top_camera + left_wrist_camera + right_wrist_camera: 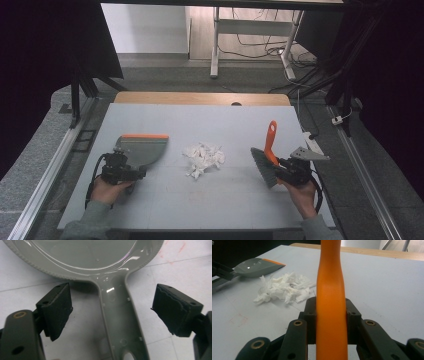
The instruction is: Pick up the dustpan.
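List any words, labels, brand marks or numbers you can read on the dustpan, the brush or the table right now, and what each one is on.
None can be read.
Dustpan: plain grey with an orange lip; its handle shows only moulded dots, no lettering.
Brush handle: plain orange, no mark.
Paper scraps: white, no print visible.
Table: only faint reddish smudges and thin lines, no writing.
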`<action>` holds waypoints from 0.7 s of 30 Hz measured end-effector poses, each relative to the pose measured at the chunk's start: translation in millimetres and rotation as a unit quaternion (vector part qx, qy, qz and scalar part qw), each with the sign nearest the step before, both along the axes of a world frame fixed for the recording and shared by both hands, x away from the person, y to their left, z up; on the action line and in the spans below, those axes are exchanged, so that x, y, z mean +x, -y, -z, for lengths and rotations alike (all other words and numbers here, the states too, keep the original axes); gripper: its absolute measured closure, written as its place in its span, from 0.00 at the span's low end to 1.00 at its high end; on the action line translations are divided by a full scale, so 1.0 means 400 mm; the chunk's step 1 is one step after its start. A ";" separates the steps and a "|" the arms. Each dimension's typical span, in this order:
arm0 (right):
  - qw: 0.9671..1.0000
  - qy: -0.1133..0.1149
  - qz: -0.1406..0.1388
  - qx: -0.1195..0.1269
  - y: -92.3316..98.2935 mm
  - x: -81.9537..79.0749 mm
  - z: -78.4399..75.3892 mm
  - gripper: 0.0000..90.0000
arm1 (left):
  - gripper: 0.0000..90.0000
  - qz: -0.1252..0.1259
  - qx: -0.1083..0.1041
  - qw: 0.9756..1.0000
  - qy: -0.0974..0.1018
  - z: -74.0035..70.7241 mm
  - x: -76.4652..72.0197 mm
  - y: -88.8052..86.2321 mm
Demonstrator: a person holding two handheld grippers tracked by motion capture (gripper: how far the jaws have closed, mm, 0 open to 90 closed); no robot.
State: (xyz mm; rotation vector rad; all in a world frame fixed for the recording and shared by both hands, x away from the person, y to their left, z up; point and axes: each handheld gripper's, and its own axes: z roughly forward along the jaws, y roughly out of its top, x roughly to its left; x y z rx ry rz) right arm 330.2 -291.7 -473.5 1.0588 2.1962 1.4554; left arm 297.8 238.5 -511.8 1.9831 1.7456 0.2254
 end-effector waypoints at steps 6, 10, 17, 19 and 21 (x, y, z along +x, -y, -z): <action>1.000 -0.001 0.001 -0.003 -0.001 -0.001 0.000 0.78 | 0.30 -0.011 -0.009 1.000 -0.002 0.018 0.007 -0.006; 1.000 -0.001 0.001 -0.003 0.000 0.000 0.001 0.78 | 0.38 -0.013 -0.017 1.000 0.000 0.023 0.010 -0.008; 1.000 0.000 0.002 -0.004 -0.001 0.000 0.001 0.78 | 0.45 -0.020 -0.027 0.999 0.000 0.032 0.013 -0.010; 1.000 0.000 0.002 -0.005 0.000 0.000 0.001 0.78 | 0.50 -0.020 -0.032 0.999 0.003 0.031 0.013 -0.012; 1.000 0.000 0.003 -0.005 0.000 0.000 0.002 0.78 | 0.55 -0.024 -0.037 0.999 0.008 0.029 0.011 -0.012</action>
